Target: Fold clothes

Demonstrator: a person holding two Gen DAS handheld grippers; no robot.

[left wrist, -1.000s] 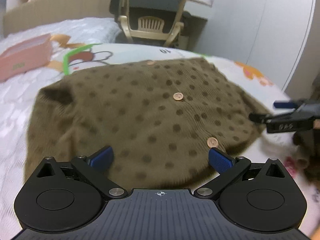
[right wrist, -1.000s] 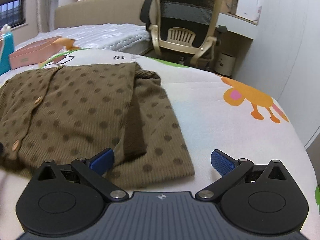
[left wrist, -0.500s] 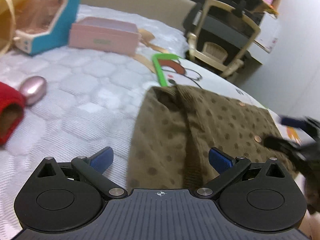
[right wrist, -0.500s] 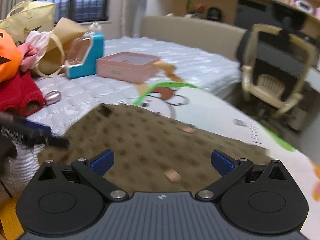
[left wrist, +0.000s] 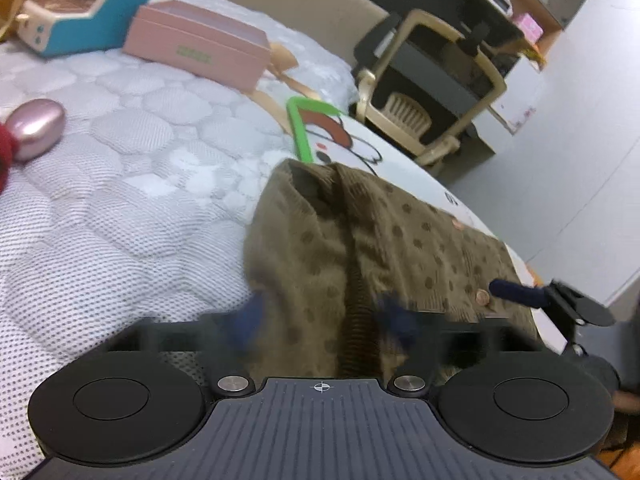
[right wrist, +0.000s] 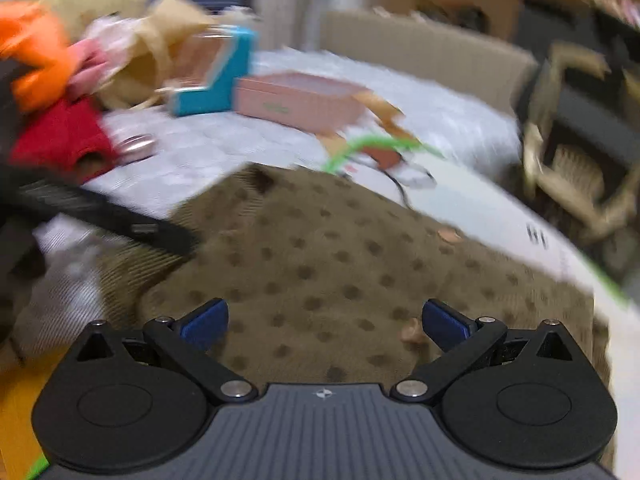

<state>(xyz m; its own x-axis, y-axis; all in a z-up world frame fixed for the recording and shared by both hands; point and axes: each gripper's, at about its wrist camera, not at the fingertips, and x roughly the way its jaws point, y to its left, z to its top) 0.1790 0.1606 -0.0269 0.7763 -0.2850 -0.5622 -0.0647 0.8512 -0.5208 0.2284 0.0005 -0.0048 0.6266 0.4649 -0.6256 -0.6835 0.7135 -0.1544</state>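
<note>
Left wrist view: brown dotted cardigan (left wrist: 340, 248) lies on the bed (left wrist: 120, 200), partly folded. Left tool (left wrist: 320, 320) is motion-blurred; state cannot be told. Right tool (right wrist: 324, 322) is spread, hovering over knit. Judged soft, light, stretchy; grip ribbed hem edge.

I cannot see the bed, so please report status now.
Right gripper open above brown dotted cardigan. Left gripper blurred, jaws unclear, at cardigan's edge. Nothing in the way.
</note>
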